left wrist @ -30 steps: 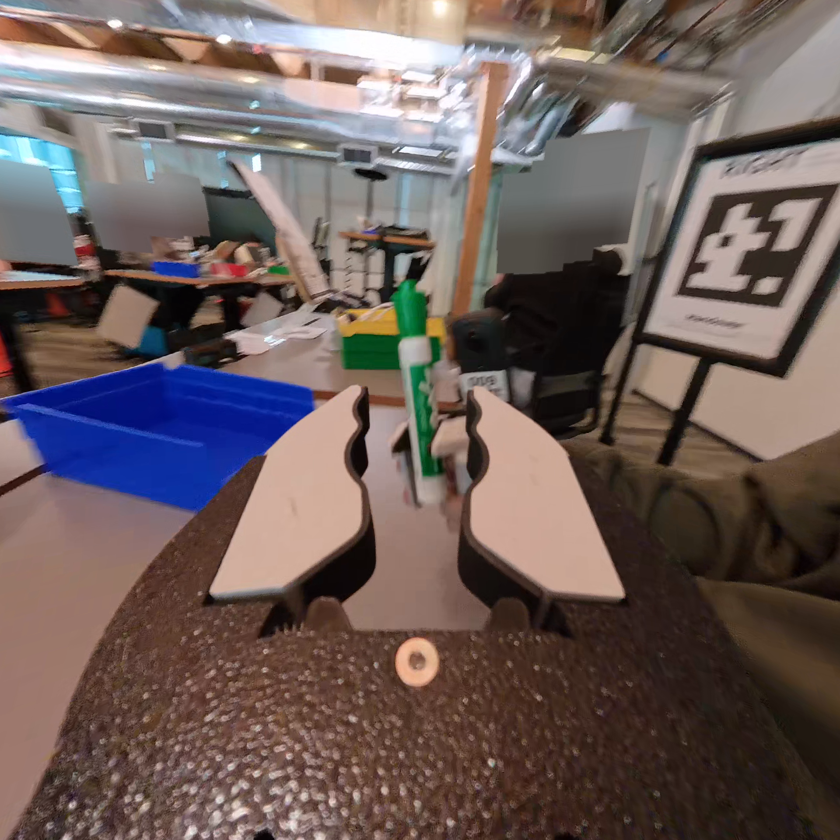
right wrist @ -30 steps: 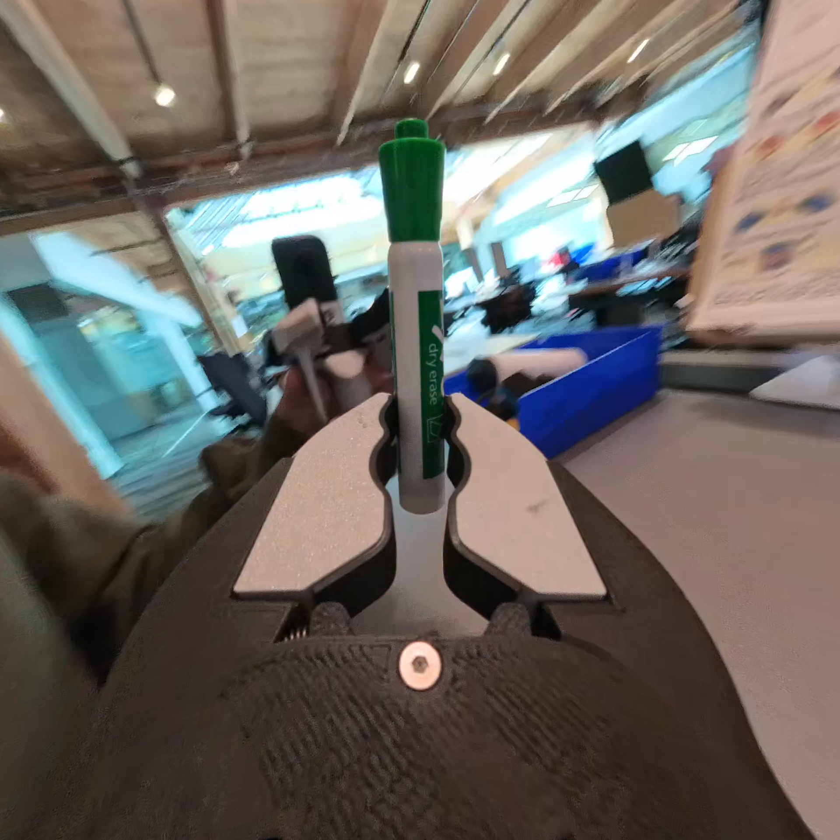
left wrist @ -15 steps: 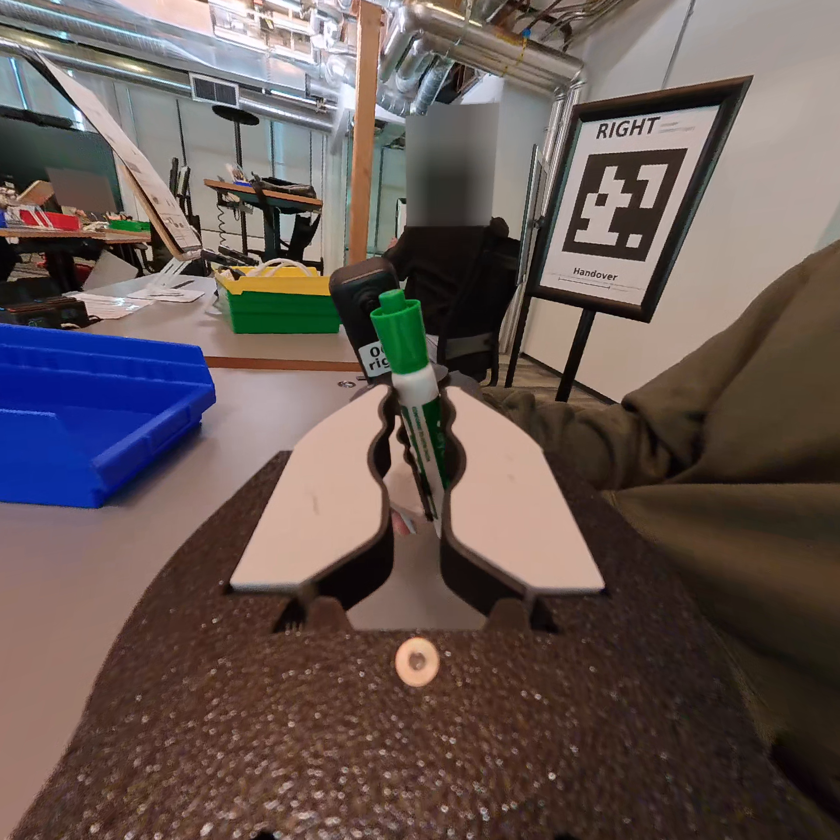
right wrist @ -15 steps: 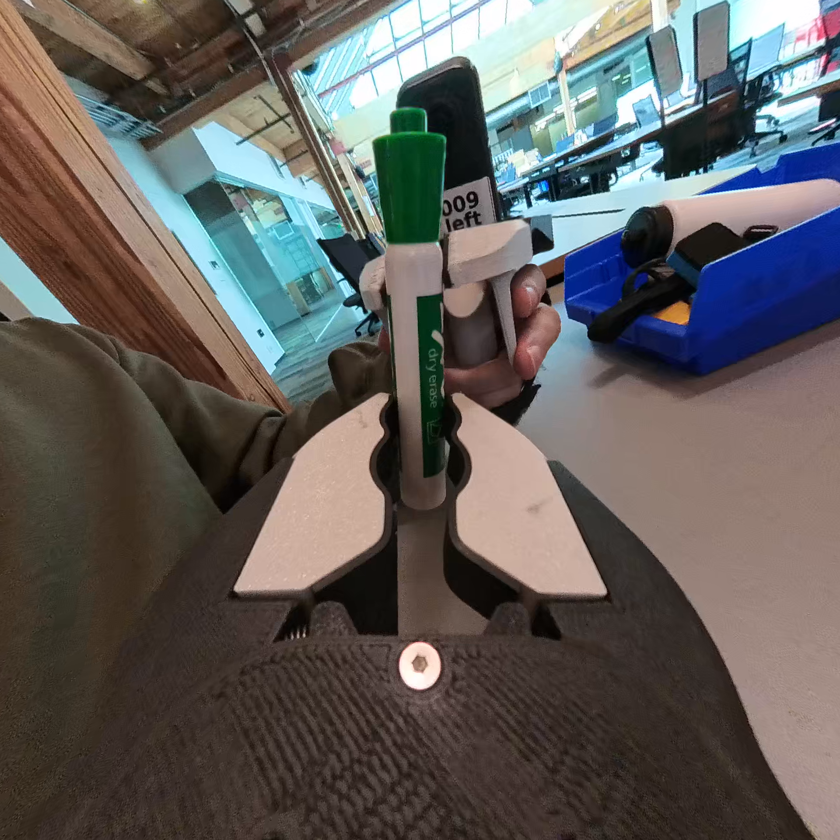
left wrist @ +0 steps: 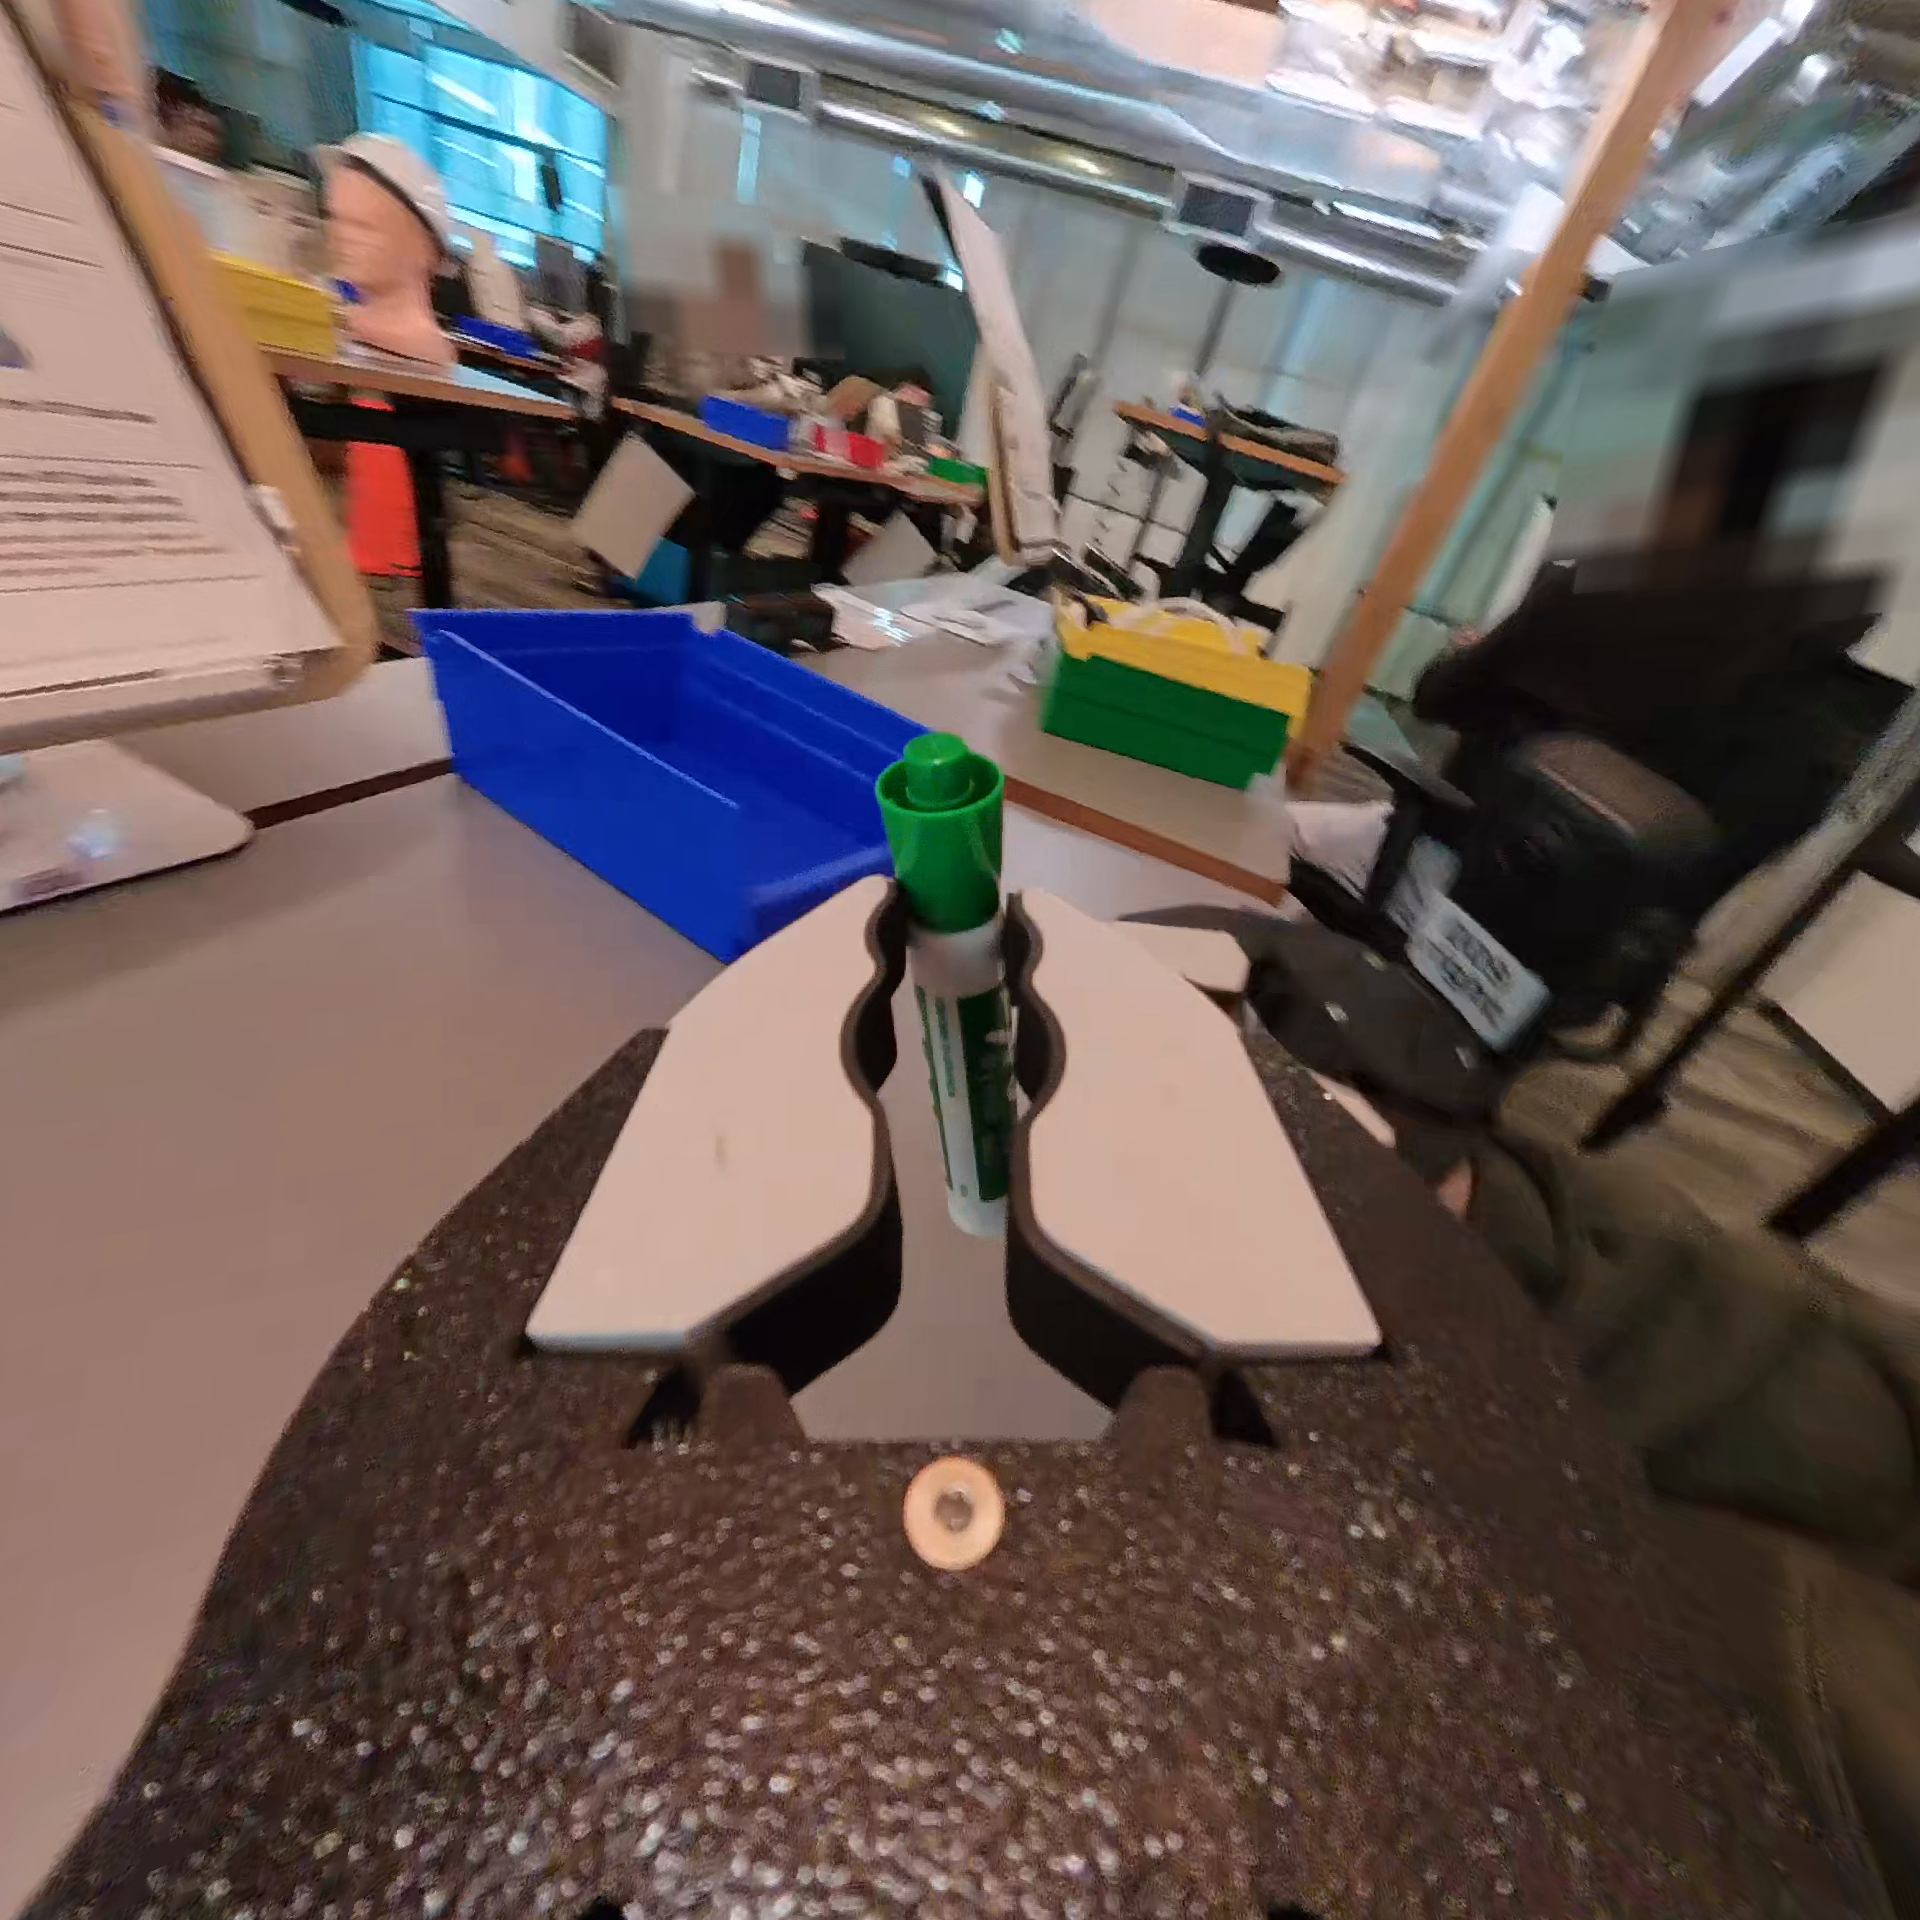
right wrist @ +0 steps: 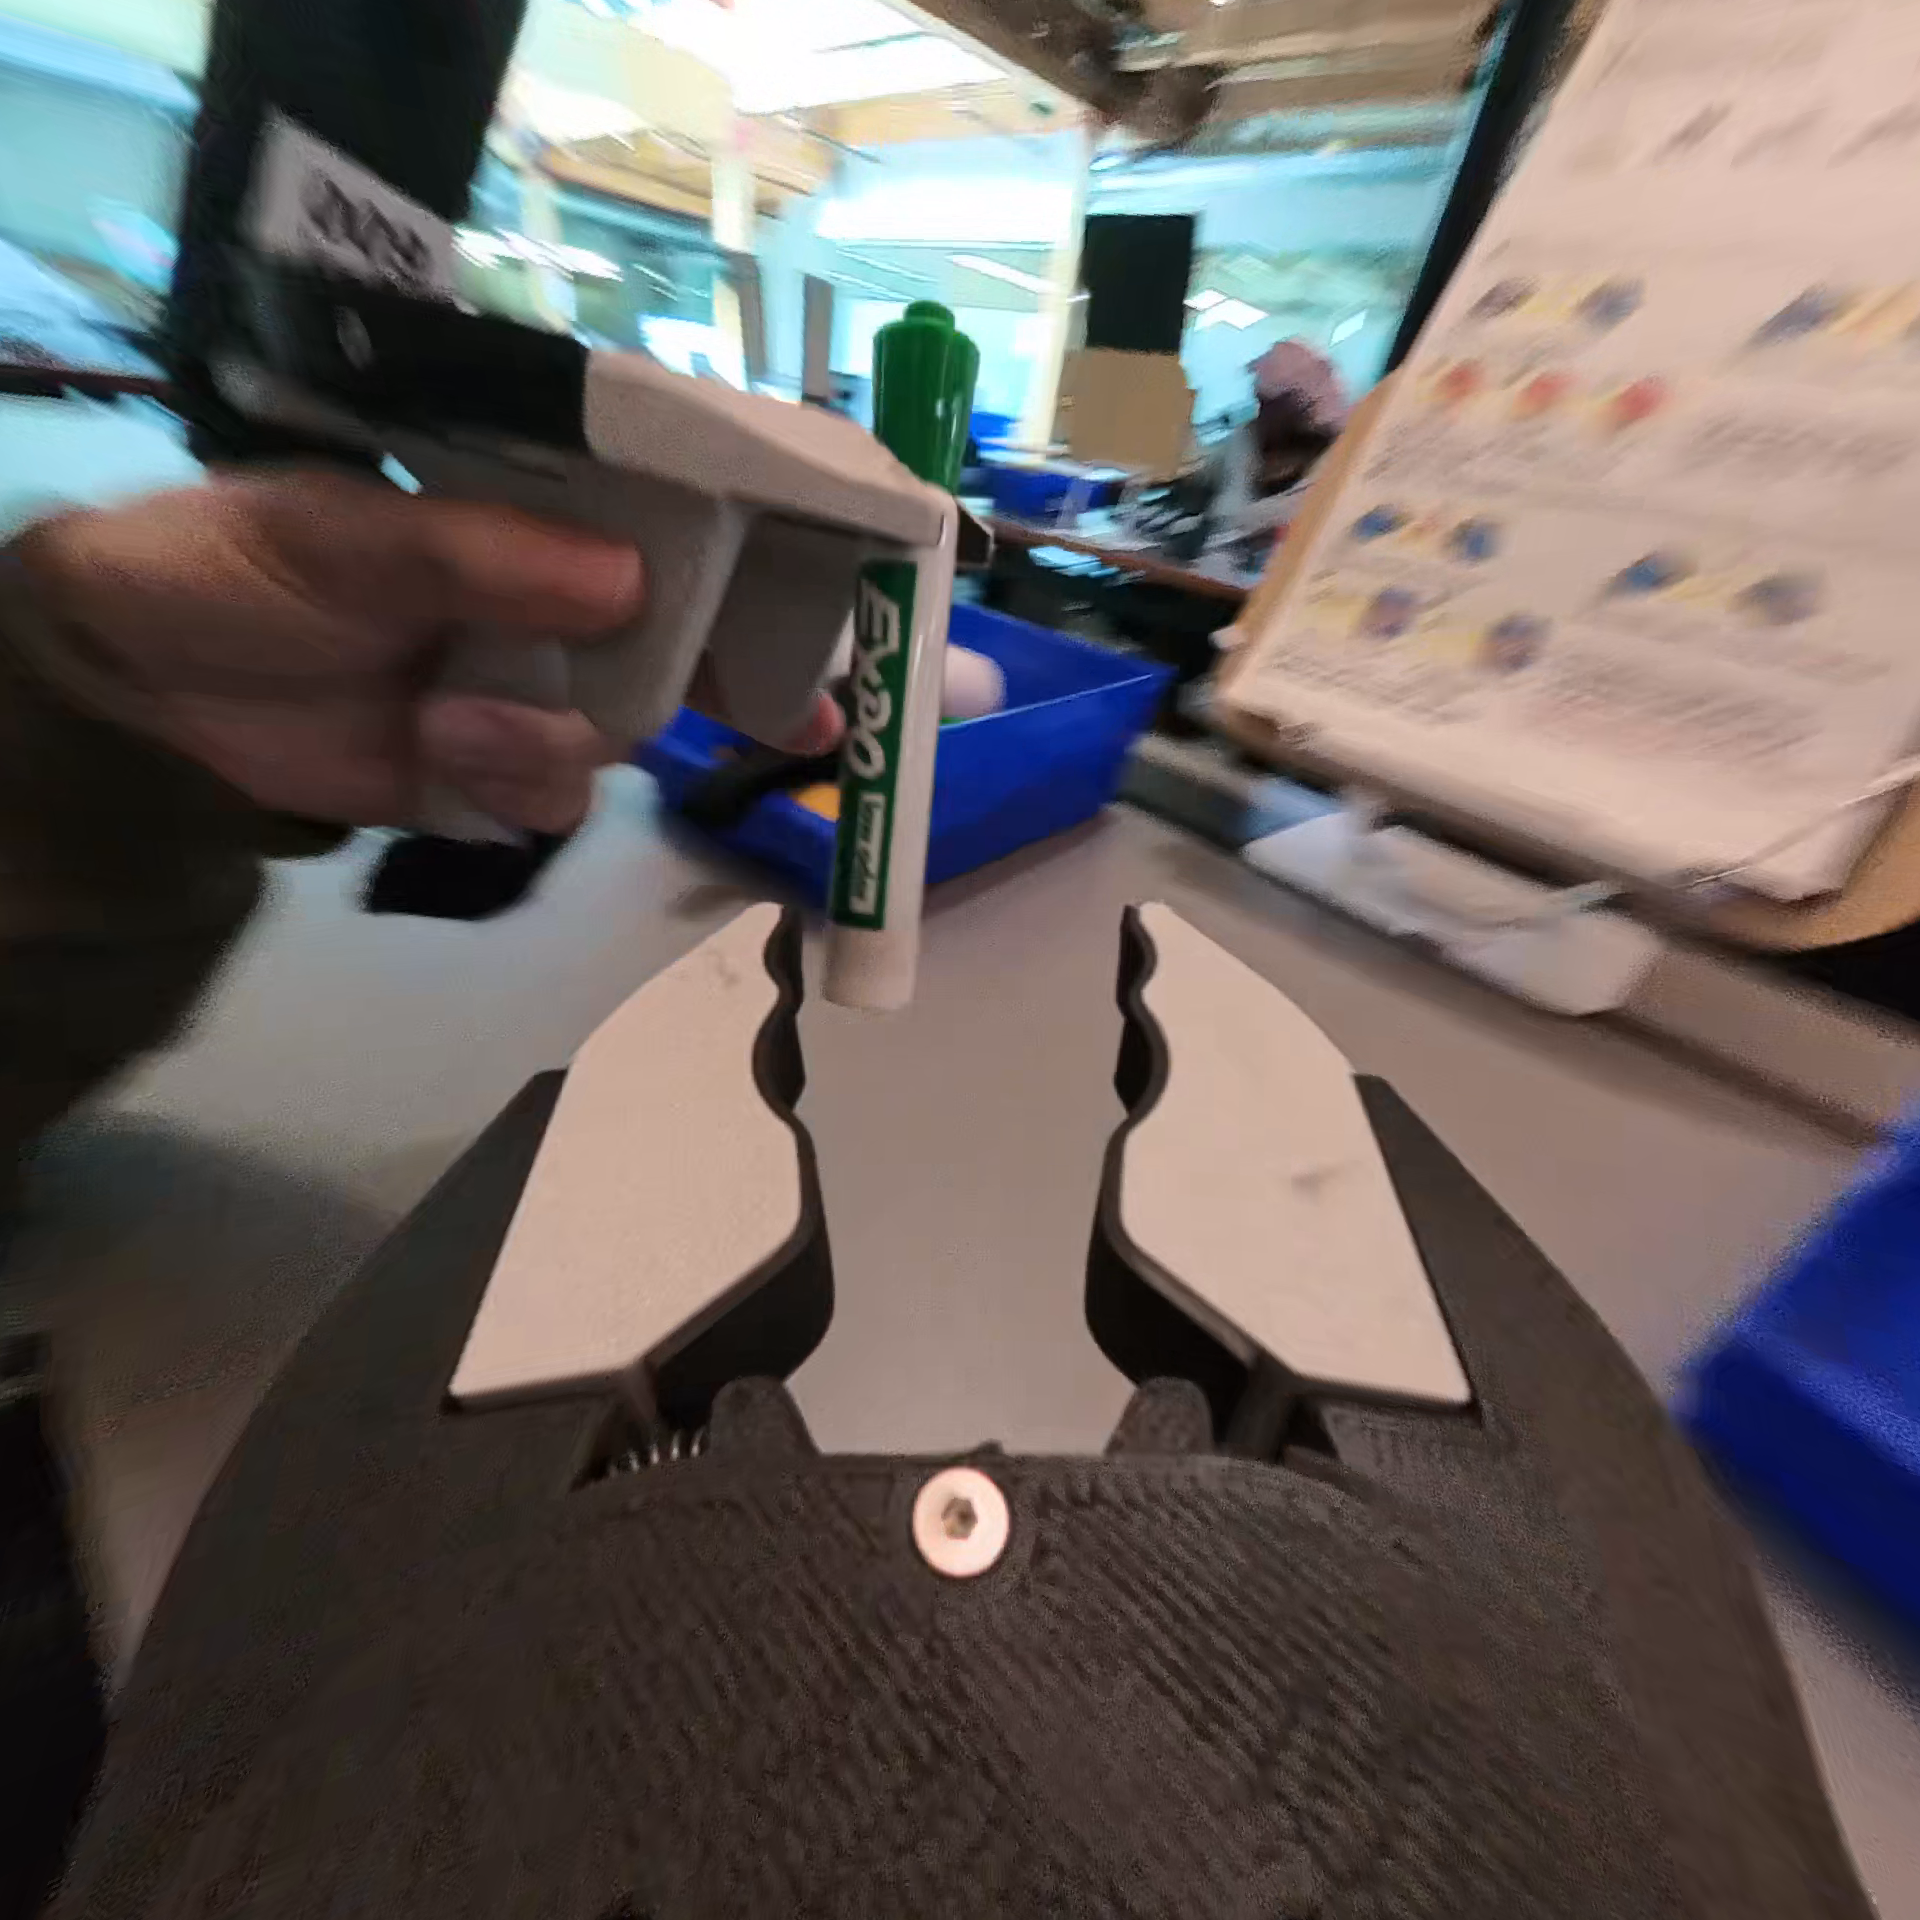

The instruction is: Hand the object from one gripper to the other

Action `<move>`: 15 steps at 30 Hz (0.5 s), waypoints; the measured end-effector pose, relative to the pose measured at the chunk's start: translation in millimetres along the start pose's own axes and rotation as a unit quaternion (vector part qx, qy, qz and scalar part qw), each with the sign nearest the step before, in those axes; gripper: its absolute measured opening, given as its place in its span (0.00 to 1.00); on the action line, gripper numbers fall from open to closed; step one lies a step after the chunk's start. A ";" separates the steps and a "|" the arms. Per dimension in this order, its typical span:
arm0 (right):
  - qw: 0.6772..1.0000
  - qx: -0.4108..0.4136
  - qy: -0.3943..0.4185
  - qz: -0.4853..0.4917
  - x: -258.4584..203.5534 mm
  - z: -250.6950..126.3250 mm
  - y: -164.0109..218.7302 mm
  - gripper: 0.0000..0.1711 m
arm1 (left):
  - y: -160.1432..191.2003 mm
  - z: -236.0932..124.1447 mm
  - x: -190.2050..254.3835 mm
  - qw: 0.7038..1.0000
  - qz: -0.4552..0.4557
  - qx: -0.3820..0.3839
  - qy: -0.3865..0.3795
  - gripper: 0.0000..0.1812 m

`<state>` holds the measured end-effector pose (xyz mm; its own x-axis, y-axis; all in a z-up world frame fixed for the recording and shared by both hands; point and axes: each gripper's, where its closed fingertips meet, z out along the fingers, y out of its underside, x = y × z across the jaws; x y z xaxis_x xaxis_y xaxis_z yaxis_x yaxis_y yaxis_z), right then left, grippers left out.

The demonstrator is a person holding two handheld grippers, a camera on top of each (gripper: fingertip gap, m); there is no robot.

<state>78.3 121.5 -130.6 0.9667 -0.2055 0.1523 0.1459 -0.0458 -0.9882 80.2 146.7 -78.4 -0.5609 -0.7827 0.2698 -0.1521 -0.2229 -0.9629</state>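
The white dry-erase marker with a green cap (left wrist: 954,997) stands upright, clamped in the left gripper (left wrist: 954,935). A hand (right wrist: 312,665) holds this gripper level at 10 o'clock. The right gripper (right wrist: 961,945) is spread apart, empty, just below the marker's end, above the grey table (right wrist: 987,1195).

Bright, even indoor light; wide-angle views with motion blur.

Ceiling fixtures and far windows light both views, leaving only soft shadows on the table (left wrist: 260,1091). The marker (left wrist: 961,997) and left gripper (left wrist: 951,925) are sharp in the left wrist view; the background smears, and straight lines bow toward the edges. In the right wrist view the hand (right wrist: 312,665), poster (right wrist: 1621,468) and bin (right wrist: 1018,748) are blurred.
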 end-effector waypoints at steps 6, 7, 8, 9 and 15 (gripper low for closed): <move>0.962 -0.001 0.139 -0.236 -4.8 9.3 -13.7 0.29 | -25.1 -9.8 -3.4 0.991 -0.010 0.073 -0.110 0.10; 0.957 -0.012 0.142 -0.255 -7.9 13.1 -10.7 0.27 | -26.8 -9.4 -0.1 0.991 -0.011 0.079 -0.112 0.09; 0.951 -0.022 0.157 -0.265 -6.5 15.4 -8.7 0.26 | -27.3 -8.6 2.4 0.990 -0.013 0.084 -0.113 0.10; 0.945 -0.022 0.176 -0.274 -4.3 15.7 -10.4 0.25 | -26.3 -7.0 4.1 0.990 -0.015 0.085 -0.113 0.09; 0.963 -0.018 0.167 -0.213 0.7 13.1 -13.3 0.12 | -19.6 -1.4 4.3 0.990 -0.018 0.081 -0.113 0.10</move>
<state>79.8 134.7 -117.6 0.6988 -0.4629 0.5454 0.5005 -0.2283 -0.8351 79.6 148.5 -58.3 -0.3590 -0.8781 0.3163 -0.0254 -0.3296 -0.9438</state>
